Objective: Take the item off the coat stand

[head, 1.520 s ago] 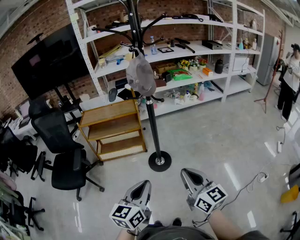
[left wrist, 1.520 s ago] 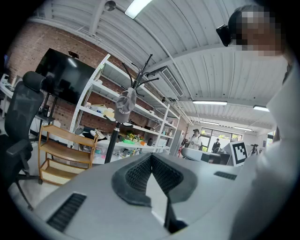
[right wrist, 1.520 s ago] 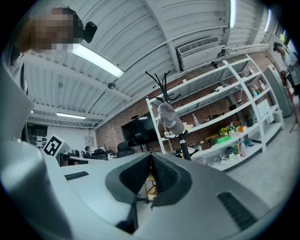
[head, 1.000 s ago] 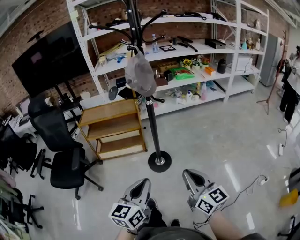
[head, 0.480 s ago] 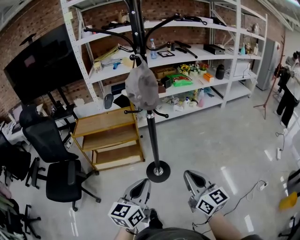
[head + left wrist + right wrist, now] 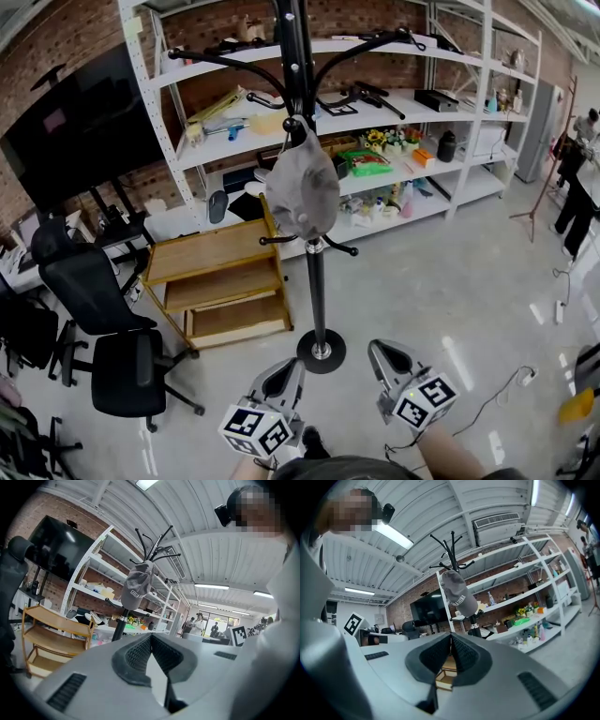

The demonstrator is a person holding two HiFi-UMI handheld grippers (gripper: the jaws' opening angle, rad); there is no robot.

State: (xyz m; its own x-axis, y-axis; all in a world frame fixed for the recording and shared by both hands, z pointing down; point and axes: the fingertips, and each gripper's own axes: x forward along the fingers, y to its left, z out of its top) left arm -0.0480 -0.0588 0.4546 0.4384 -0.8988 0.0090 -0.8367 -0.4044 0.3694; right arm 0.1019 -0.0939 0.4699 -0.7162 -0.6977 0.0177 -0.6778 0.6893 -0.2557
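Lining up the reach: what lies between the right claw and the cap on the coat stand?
Nothing blocks it. In the head view, only bare floor separates the right claw from the coat stand; the cap hangs clear above.

Bright, even indoor light from ceiling strip lights (image 6: 396, 535), pale glare streaks on the polished floor (image 6: 450, 309), faint soft shadows, fisheye bending at frame edges, dark vignetted corners in both gripper views.

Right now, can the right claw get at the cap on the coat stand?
Not from here, probably: the right claw is shut and well short of the cap hanging on the coat stand, though nothing stands between them.
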